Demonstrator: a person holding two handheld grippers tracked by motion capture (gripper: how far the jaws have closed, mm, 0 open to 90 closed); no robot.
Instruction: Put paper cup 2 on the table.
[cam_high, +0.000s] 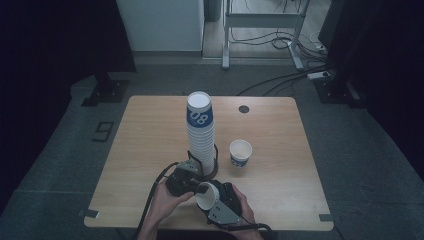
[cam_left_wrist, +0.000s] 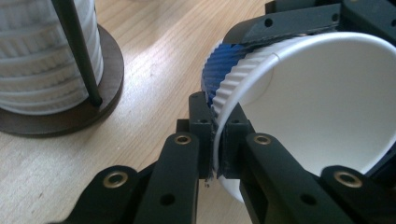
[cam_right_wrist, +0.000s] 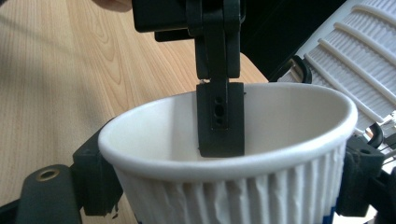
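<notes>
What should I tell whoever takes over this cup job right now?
Left tongs: shut on the rim of the held cup, one jaw inside, one outside.
Right tongs: jaws on either side of that cup's ribbed body; grip unclear.
Cup stack stands in its holder mid-table.
Done: one single cup stands upright right of the stack.
Left: probably set the held cup down too.

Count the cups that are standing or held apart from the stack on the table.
2. One loose cup stands upright right of the stack. The other cup lies tilted near the table's front edge, held between the left gripper and the right gripper.
</notes>
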